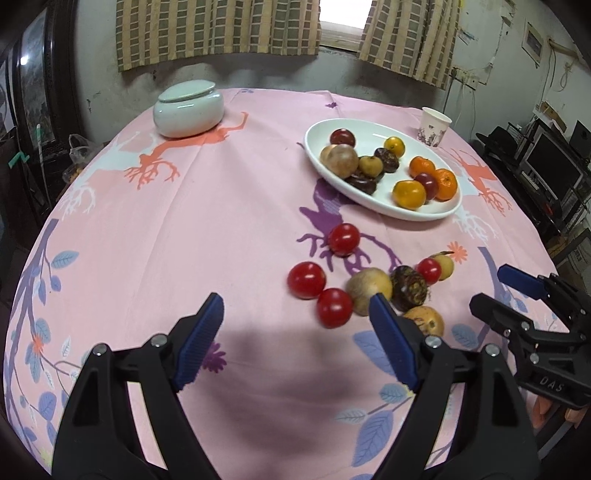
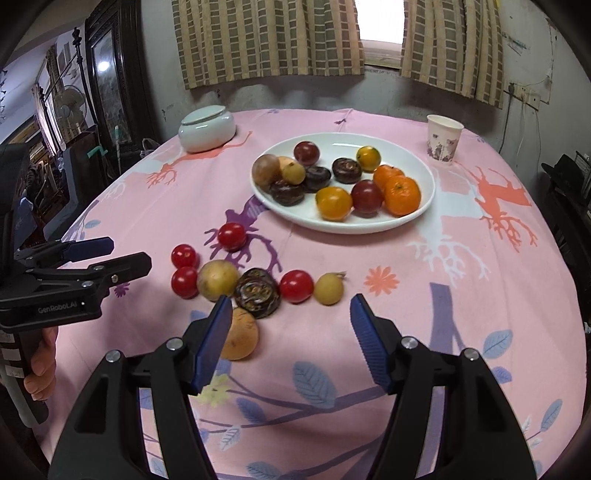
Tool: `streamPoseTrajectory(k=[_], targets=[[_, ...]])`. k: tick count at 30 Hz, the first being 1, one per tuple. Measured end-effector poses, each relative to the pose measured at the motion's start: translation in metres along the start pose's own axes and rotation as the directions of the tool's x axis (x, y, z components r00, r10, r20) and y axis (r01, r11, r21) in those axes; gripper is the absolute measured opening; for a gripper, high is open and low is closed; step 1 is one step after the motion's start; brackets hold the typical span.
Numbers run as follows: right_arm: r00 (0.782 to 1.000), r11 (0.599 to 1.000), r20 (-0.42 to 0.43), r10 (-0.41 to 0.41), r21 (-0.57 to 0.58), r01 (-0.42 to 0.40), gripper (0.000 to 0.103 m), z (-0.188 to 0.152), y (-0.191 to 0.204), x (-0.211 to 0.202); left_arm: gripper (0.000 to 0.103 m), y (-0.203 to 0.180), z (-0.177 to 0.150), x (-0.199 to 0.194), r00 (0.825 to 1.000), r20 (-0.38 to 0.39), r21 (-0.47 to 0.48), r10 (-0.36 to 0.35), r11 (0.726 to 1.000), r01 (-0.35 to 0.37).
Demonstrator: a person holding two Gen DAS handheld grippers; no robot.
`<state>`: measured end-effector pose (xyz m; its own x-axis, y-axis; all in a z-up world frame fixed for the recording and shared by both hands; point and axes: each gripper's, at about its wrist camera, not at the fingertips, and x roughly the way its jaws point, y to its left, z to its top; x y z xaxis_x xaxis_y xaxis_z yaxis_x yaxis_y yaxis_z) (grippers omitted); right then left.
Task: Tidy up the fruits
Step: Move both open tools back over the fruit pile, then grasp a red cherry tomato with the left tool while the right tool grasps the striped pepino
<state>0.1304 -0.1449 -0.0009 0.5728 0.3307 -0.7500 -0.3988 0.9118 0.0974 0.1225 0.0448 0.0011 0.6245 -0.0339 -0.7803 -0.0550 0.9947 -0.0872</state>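
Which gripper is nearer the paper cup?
Right. The right gripper hovers over the near tablecloth, with the paper cup far ahead to its right; the left gripper sits further left, beyond the loose fruit.

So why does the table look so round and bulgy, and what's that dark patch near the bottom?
Left wrist view: the fisheye lens bends the pink tablecloth into a dome, and the dark patch is a soft shadow below the left gripper. Right wrist view: same bulge; the window glares pure white, and the white plate stays sharp.
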Motion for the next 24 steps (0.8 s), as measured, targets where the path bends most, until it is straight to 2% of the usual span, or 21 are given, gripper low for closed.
streamPoseTrajectory(k=[5, 9, 19, 21, 22, 23, 24], targets=[[0.999, 1.000, -0.042, -0.005, -0.022, 0.004, 0.066, -0.009, 0.012, 0.015, 0.083, 0.008, -0.009, 0.010, 1.000, -0.022, -0.024, 0.003, 1.000, -0.003], [0.998, 0.998, -0.063, -0.007, -0.058, 0.004, 0.066, -0.013, 0.023, 0.026, 0.083, 0.010, -0.014, 0.017, 0.999, -0.019, -0.014, 0.031, 0.999, -0.032], [0.993, 0.994, -0.115, -0.009, -0.107, -0.003, 0.066, -0.015, 0.040, 0.049, 0.084, 0.020, -0.014, 0.021, 0.999, -0.019, -0.046, 0.030, 0.998, -0.031], [0.991, 0.995, -0.133, -0.013, -0.098, 0.000, 0.060, -0.014, 0.040, 0.055, 0.084, 0.020, -0.014, 0.021, 0.999, -0.019, -0.047, 0.032, 0.998, -0.033], [0.989, 0.996, -0.148, 0.007, -0.089, -0.020, 0.049, -0.014, 0.039, 0.059, 0.084, 0.019, -0.014, 0.022, 0.999, -0.021, -0.046, 0.032, 0.998, -0.033], [0.988, 0.996, -0.156, 0.021, -0.086, -0.034, 0.043, -0.014, 0.039, 0.061, 0.084, 0.019, -0.015, 0.023, 0.999, -0.025, -0.041, 0.032, 0.999, -0.033], [0.989, 0.995, -0.149, 0.016, -0.099, -0.031, 0.042, -0.015, 0.040, 0.061, 0.084, 0.017, -0.015, 0.024, 0.999, -0.028, -0.035, 0.033, 0.999, -0.034]])
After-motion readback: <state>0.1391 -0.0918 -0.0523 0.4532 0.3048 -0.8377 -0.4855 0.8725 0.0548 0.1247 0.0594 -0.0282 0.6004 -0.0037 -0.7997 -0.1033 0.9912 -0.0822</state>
